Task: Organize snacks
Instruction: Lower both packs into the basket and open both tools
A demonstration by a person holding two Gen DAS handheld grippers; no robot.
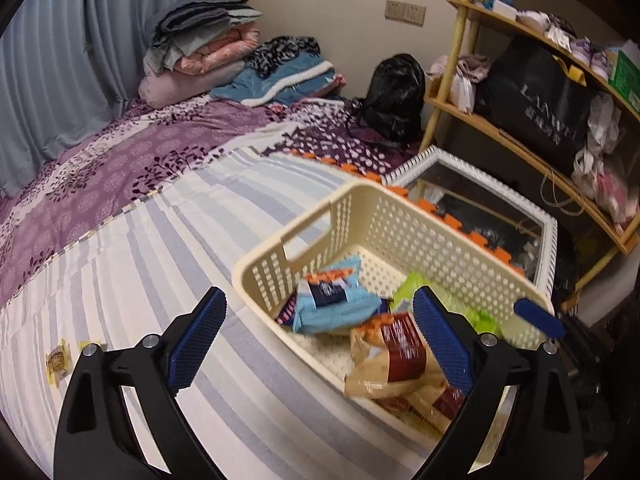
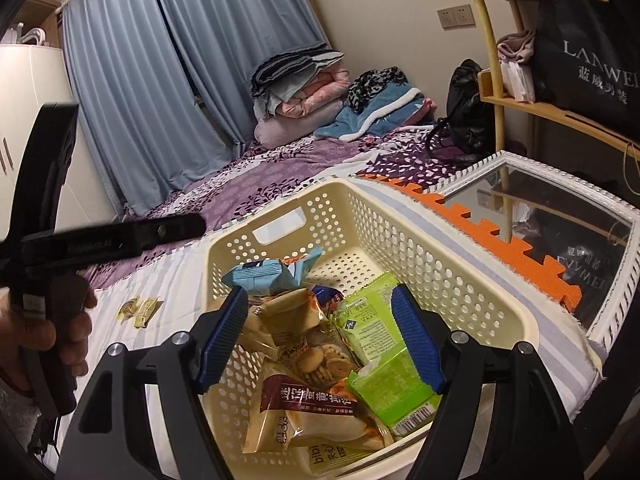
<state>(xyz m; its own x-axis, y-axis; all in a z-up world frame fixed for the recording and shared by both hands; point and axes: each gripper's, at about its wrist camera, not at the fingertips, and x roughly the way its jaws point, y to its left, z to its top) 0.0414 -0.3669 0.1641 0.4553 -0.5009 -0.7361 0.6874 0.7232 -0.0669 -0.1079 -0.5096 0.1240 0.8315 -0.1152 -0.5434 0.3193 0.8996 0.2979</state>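
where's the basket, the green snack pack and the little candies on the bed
basket [image 2: 472,280]: right wrist view, on its perforated right wall
green snack pack [image 2: 372,320]: right wrist view, on its printed front
little candies [image 2: 138,310]: right wrist view, on the wrappers lying on the striped sheet

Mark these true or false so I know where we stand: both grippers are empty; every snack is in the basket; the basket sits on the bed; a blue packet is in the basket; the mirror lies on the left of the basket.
1. The left gripper and right gripper are empty. True: both open.
2. Every snack is in the basket. False: small yellow snacks lie on the striped sheet.
3. The basket sits on the bed. True.
4. A blue packet is inside. True.
5. The mirror lies left of the basket. False: right.
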